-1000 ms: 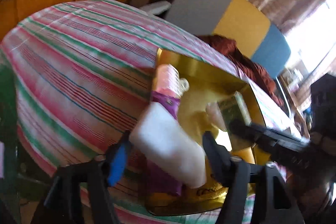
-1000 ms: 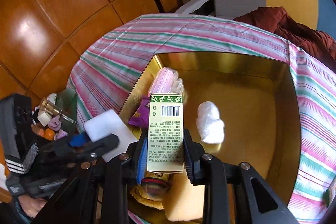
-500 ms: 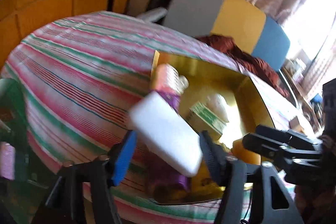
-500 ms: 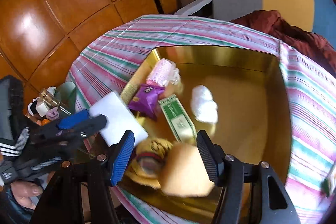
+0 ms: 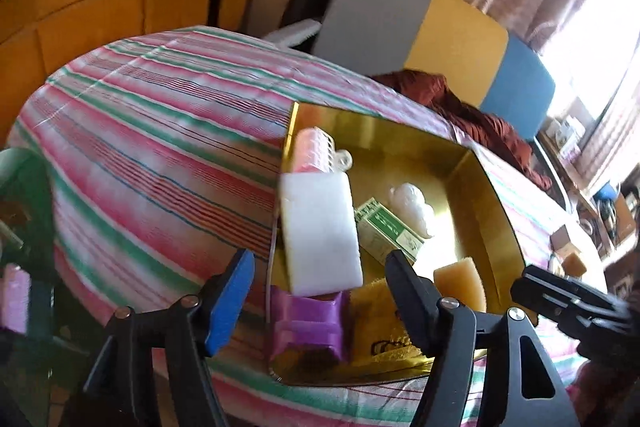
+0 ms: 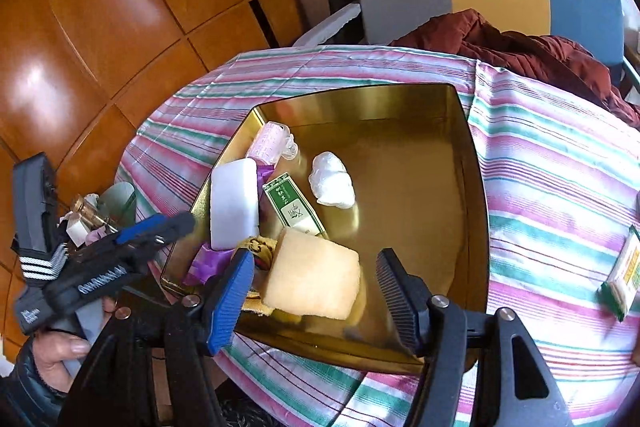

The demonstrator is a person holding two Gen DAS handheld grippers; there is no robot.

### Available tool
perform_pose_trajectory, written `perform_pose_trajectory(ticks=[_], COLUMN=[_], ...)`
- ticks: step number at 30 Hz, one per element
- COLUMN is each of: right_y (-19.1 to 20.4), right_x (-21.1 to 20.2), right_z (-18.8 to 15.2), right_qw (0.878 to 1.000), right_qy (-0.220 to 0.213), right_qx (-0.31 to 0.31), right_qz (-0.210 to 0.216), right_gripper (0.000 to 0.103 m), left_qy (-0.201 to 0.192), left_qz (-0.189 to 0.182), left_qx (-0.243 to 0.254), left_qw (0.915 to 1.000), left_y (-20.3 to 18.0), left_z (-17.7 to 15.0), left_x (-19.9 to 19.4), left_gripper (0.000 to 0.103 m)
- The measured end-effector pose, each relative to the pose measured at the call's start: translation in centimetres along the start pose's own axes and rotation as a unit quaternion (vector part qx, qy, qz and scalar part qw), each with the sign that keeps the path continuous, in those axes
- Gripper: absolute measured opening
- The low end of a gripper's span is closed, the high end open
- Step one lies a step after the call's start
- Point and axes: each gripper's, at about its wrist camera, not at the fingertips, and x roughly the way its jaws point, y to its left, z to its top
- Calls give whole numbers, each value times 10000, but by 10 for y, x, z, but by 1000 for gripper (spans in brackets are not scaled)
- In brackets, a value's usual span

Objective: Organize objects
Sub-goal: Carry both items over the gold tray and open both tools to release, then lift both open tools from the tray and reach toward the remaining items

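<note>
Both tools, left tool [image 5: 320,281] and right tool [image 6: 316,273], stand wide, holding nothing, above the gold tray [image 6: 476,187]; white block [image 5: 318,231] lies inside.

Your gold tray [image 6: 476,187]: glossy metal. Tablecloth [image 6: 560,167]: striped woven cloth. White sponge [image 6: 234,203]: matt foam. Wall panels [image 6: 100,27]: polished wood.

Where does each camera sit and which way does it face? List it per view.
Left wrist: on the left gripper, facing over the gold tray; its open fingers and the right gripper show.
Right wrist: on the right gripper, looking down into the tray; the left gripper and hand show.
Shared: tray, white block, green box.
</note>
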Motion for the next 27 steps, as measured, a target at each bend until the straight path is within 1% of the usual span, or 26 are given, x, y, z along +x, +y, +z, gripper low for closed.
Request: perform_pose_trajectory(ticks=[2, 3, 4, 5, 6, 9, 11, 12, 14, 16, 20, 27], right_y=[0, 0, 1, 0, 0, -2, -4, -6, -8, -12, -20, -29], right_x=[-4, -6, -9, -13, -16, -24, -28, -30, -33, -36, -41, -45], right_z=[-3, -4, -5, -6, -7, -10, -12, -14, -17, -20, -26, -33], right_qw=[9999, 9998, 9997, 9994, 9992, 9983, 9974, 9969, 9956, 9943, 9898, 9846], right_qy=[-57, -103, -162, -224, -278, -385, -438, -449, -470, -497, -581, -621], right_qx=[0, -11, -27, -40, -49, -76, -97, -107, -126, -108, -87, -49], right_qz=[-85, -143, -200, -250, -295, -443, -563, -632, -795, -940, -1299, -1635], right_gripper=[67, 71, 76, 79, 79, 80, 81, 84, 84, 84, 86, 87], left_qy=[-96, -137, -181, -234, -292, -474, -576, -610, -656, -657, -674, -724], left_qz=[17, 23, 18, 2, -19, -63, -34, -9, 44, 46, 63, 157], left_qx=[-13, 20, 84, 152, 205, 492, 749, 855, 1063, 1207, 1390, 1572], left_qw=[10000, 9999, 9998, 9996, 9994, 9976, 9955, 9945, 9922, 9905, 9880, 9848], left_y=[-3, -5, -10, -15, -21, -42, -55, -61, -71, -78, -88, -94], left_z=[0, 0, 0, -1, -2, -6, -9, -12, -17, -21, -28, -35], left_x=[-8, -11, -14, -18, -21, -30, -35, -35, -36, -37, -39, -39], left_gripper=[69, 70, 73, 77, 79, 81, 85, 87, 89, 89, 91, 93])
